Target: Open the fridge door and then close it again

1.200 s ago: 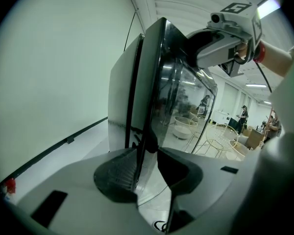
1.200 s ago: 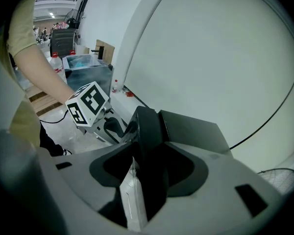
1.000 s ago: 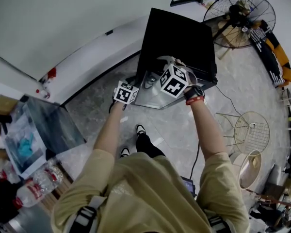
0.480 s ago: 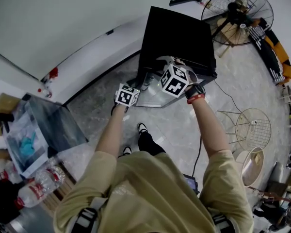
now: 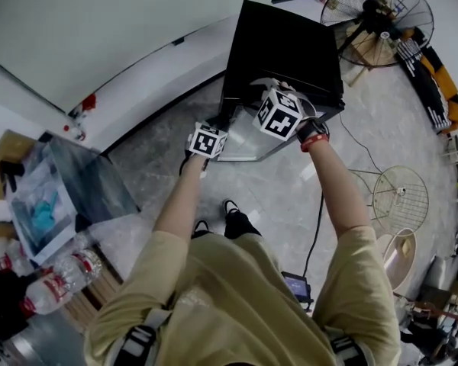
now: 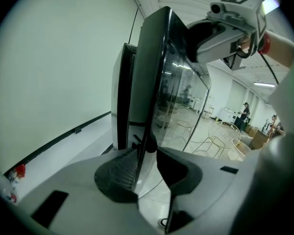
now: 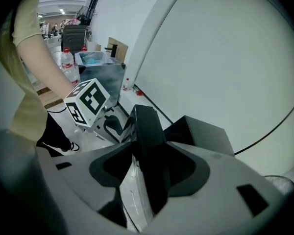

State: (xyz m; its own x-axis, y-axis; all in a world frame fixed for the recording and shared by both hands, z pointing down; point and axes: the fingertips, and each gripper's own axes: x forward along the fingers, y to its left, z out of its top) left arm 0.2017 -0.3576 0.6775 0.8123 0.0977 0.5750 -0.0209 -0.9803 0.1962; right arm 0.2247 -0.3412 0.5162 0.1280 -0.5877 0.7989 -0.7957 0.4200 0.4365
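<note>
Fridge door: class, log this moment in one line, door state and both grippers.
black glass-fronted fridge door: ajar | left gripper: shut on its side edge | right gripper: shut on its top edge

A small black fridge (image 5: 286, 52) stands upright on the floor (image 5: 275, 197) against the white wall (image 5: 99, 21). Its glass-fronted door (image 5: 246, 142) hangs partly open, swung out from the cabinet, mirroring the room.

No legible text, brand or no. is found. Only black-and-white square code patterns, w/o letters, are carried on the left gripper's cube (image 5: 208, 140) and the right gripper's cube (image 5: 279, 114). Red labels are seen on the bottles (image 5: 61, 280) at 8 o'clock in the head view; their print is too small to be read.
</note>
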